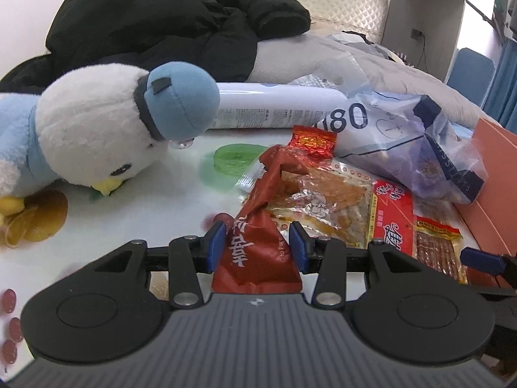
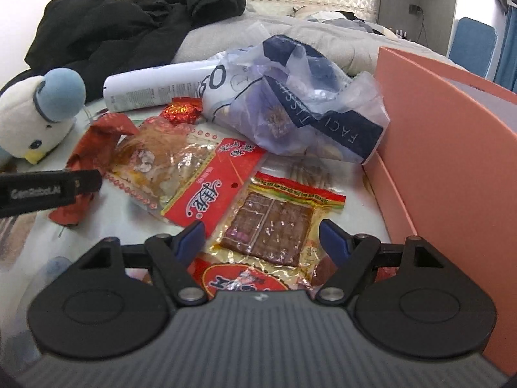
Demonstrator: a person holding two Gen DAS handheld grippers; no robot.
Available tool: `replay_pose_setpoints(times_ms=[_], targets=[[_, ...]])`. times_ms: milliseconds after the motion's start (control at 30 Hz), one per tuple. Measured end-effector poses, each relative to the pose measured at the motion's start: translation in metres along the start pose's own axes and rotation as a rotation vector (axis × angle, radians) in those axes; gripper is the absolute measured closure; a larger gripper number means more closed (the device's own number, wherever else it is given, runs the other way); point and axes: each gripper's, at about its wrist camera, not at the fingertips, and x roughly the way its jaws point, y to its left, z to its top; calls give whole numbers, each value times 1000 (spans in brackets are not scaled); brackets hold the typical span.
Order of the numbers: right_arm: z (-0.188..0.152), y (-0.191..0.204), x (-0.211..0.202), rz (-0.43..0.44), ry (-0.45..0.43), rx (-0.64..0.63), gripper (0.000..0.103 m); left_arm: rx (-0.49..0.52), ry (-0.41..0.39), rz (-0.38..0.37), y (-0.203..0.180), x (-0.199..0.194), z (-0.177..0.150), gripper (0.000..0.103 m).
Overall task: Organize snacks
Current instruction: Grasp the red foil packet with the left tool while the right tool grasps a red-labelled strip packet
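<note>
Jaws astride red packet (image 1: 255,252), untouching.

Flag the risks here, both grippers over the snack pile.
1. The left gripper straddles the dark red packet, whose far end lies under other wrappers; lifting may drag them.
2. The right gripper hangs open over a flat packet that overlaps the red-label pack; its fingers may pinch both.

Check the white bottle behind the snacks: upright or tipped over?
Tipped over. The white bottle lies on its side along the table, printed text running sideways, one end beside the plush bird, the other against the plastic bag.
</note>
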Motion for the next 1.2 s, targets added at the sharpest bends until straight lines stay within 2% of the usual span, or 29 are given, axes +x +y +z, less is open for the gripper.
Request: replay_pose_setpoints(times_ms=[67,133,367,400,433,567,833,933,1000,1067,1100,1200], targets=[[-1,1,-1,-4,-5,-10,36,-18,2,-5,2,0,1,56],[0,0,-3,-7,-12,-18,41,-29,6,-10,3,-1,1,57],[-3,0,-16,14,2,-36,53,-40,36,-28,-1,-17,-9,57],[-5,1,-19,17,2,-40,63,-44,42,-31,-2,-21,-12,57],[-7,2,-24,33,7,-44,88,-49,49,-33,-3,-27,-16,57],[-21,8,-37,56,45,-56,86,-64,74,-42,-5,-50,-35,57],[-48,10,-72,77,31,-112,86,-121,98,-39,-5,-95,-66,57],[-50,-1,-79,118,36,-34,85,-148,98,-38,-2,-105,-72,57],[-51,-8,-84,133,16,30,72,-147,99,-37,-2,-106,-73,57],[-49,-14,-86,159,-19,107,25,-139,100,-31,-4,-105,-73,57],[-47,-16,-87,152,-32,138,18,-138,101,-29,-4,-105,-72,57],[-32,-13,-80,106,-61,179,18,-157,102,-30,-3,-104,-72,57]])
